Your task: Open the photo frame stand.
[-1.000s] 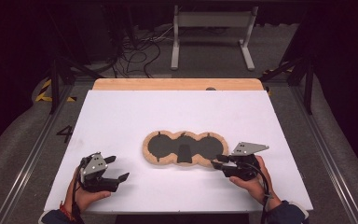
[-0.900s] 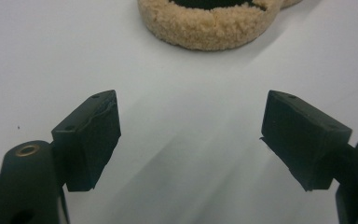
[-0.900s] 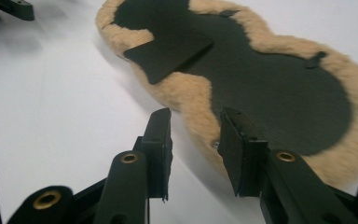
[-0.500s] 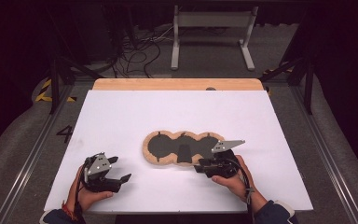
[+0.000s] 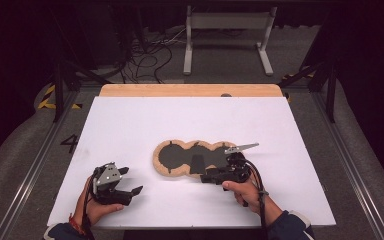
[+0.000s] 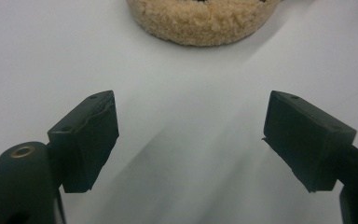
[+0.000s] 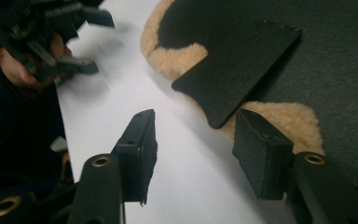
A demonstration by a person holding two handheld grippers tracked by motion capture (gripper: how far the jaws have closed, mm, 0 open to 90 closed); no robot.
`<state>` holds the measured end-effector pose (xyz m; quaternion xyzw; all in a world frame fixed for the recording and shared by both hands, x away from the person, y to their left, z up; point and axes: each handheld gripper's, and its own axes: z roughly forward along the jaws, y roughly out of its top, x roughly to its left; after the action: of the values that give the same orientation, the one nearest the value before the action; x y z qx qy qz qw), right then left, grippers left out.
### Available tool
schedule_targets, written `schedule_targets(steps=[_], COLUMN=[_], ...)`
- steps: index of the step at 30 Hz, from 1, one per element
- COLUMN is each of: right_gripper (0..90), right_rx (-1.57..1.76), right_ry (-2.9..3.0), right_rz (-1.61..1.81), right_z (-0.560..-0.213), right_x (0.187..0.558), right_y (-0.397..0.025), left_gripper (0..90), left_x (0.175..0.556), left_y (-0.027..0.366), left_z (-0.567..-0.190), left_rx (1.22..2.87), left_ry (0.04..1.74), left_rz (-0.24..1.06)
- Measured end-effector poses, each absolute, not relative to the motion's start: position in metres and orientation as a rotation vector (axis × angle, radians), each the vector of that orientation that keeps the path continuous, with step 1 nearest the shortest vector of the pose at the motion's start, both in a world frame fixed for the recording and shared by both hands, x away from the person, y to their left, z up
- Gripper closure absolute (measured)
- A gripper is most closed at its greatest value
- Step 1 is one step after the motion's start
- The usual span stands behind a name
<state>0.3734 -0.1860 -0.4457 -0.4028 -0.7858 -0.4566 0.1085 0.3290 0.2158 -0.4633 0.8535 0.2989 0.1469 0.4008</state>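
Two grippers are on the white table top point(image 5: 130, 120), one in each of the person's hands. Off the left edge, a dark "4" point(image 5: 70, 143) is marked on the grey floor, the single piece of writing that reads clearly. Moving right, the left gripper point(image 5: 130, 181) sits low near the table's front edge, jaws spread wide with bare white surface between them; in the left gripper view its black pads point(image 6: 91, 140) stand well apart, and the tan woolly rim of the pad lies ahead of them, not touching. On to the centre: the tan fleece, three-lobed pad with a black inner face point(image 5: 192, 156) lies flat on the table, a black flap point(image 7: 237, 65) resting across its middle. Right again, the right gripper point(image 5: 205, 178) reaches in at the pad's front edge, jaws parted; in the right gripper view one jaw sits over the fleece rim, the other over white table, gripping nothing.
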Motion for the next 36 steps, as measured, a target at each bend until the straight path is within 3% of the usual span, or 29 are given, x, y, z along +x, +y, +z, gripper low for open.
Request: schedule_targets(steps=[9,16,26,30,33,34,36], right_gripper=[49.2,41.4,41.7,43.1,49.6,56.8,59.5], right_rx=[-1.326,-1.314,-1.350,-1.401,-1.443,-1.466,-1.474], right_ry=[-2.046,-2.040,-1.912,-1.840,-1.798,-1.782,-1.776], right_rz=[-1.310,-1.260,-1.321,-1.317,-1.322,-1.324,-1.330], right_z=[-0.449,-0.452,-0.453,-0.454,-0.455,-0.458,-0.459], right_x=[0.384,0.375,0.383,0.385,0.387,0.390,0.392], right_y=[-0.188,-0.183,-0.183,-0.185,-0.185,-0.185,-0.183], left_gripper=[18.3,17.2,16.9,17.0,16.4,16.4,16.5], left_x=[0.336,0.335,0.348,0.357,0.366,0.368,0.375], left_y=[0.209,0.210,0.203,0.204,0.206,0.205,0.206], left_z=[-0.466,-0.465,-0.463,-0.461,-0.458,-0.457,-0.456], left_rx=[2.157,2.153,2.135,2.087,2.061,2.043,2.035], left_ry=[0.802,0.788,0.803,0.838,0.862,0.881,0.873], left_rz=[0.342,0.339,0.331,0.306,0.291,0.282,0.270])
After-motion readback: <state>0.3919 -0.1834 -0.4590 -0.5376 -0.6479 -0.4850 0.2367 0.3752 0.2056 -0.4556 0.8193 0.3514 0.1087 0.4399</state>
